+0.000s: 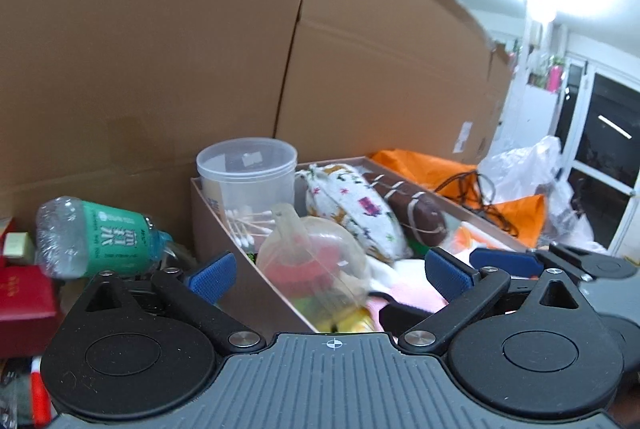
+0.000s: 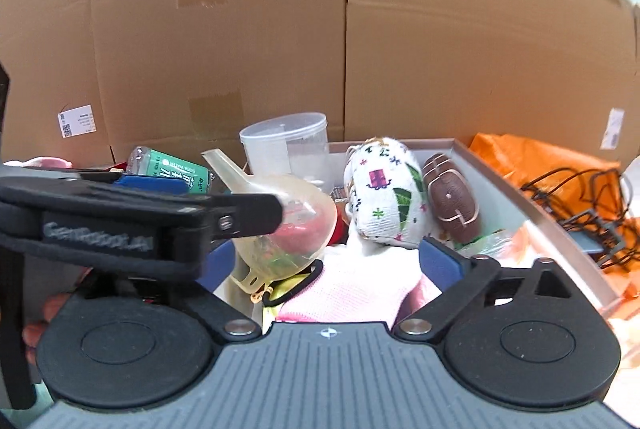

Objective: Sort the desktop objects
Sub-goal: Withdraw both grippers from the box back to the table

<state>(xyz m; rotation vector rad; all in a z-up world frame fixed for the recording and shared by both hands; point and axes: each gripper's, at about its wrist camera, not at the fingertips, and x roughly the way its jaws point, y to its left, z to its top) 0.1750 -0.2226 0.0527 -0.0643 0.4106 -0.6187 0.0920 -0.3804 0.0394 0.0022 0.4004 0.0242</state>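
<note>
The left gripper point(image 1: 330, 271) is hanging over the near-left wall of a shallow pinkish-brown cardboard tray point(image 1: 256, 285), its blue-padded jaws spread wide with nothing pressed between them; a translucent plastic funnel point(image 1: 308, 249) is lying in the tray just ahead of the gap. The right gripper point(image 2: 326, 259) is hovering over the tray's near end, its jaws likewise standing wide apart and gripping nothing, with a pink mesh cloth point(image 2: 344, 293) lying below the gap. In the right wrist view the left gripper's black body is crossing the left side of the picture, and fingertips of the person's hand point(image 2: 40, 325) are showing at the lower left edge.

Inside the tray, a clear round plastic tub with a lid point(image 1: 248, 169) is standing in the far-left corner, with white cotton swabs point(image 1: 244, 225) beside its base. A white patterned fabric pouch point(image 2: 382, 189) is sitting along the far wall, and a brown leather-look pouch with pale stitching point(image 2: 452, 205) is touching its right side, near the tray's right wall.

Outside the tray's left wall, a clear plastic bottle with a green label point(image 1: 96, 237) is lying on its side above a red box point(image 1: 24, 293). Beyond the right wall, an orange plastic bag point(image 2: 532, 157) is carrying tangled black cables point(image 2: 580, 197). Tall brown cardboard boxes point(image 2: 240, 29) are standing behind everything.
</note>
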